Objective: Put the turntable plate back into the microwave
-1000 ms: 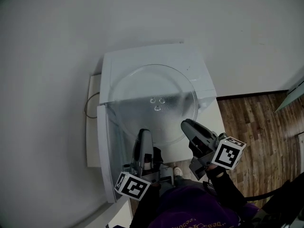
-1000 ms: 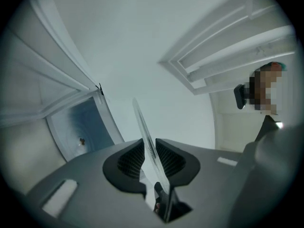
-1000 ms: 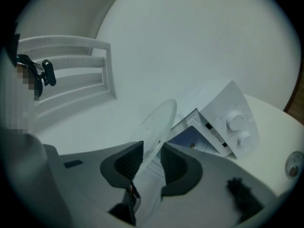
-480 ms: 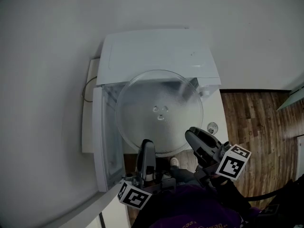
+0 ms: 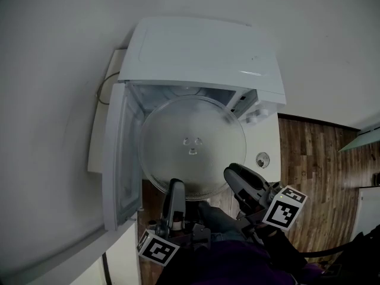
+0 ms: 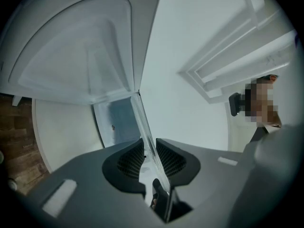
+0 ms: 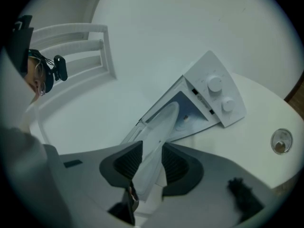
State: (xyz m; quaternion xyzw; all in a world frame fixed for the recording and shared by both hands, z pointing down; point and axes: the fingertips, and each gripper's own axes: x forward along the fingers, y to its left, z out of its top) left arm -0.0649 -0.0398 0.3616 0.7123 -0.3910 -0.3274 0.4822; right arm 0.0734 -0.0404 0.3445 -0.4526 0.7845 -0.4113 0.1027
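Head view: turntable plate (image 5: 193, 129) rim clamped in left gripper (image 5: 176, 187), right gripper (image 5: 233, 175) jaws, right's just widening; microwave door (image 5: 117, 159) wide.

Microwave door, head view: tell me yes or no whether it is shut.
No, the microwave door stands swung open at the left of the microwave, leaving the cavity exposed behind the turntable plate.

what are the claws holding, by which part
The left claw and right claw each grip the turntable plate by its near rim; the right's jaws have just been opening, rim between them.
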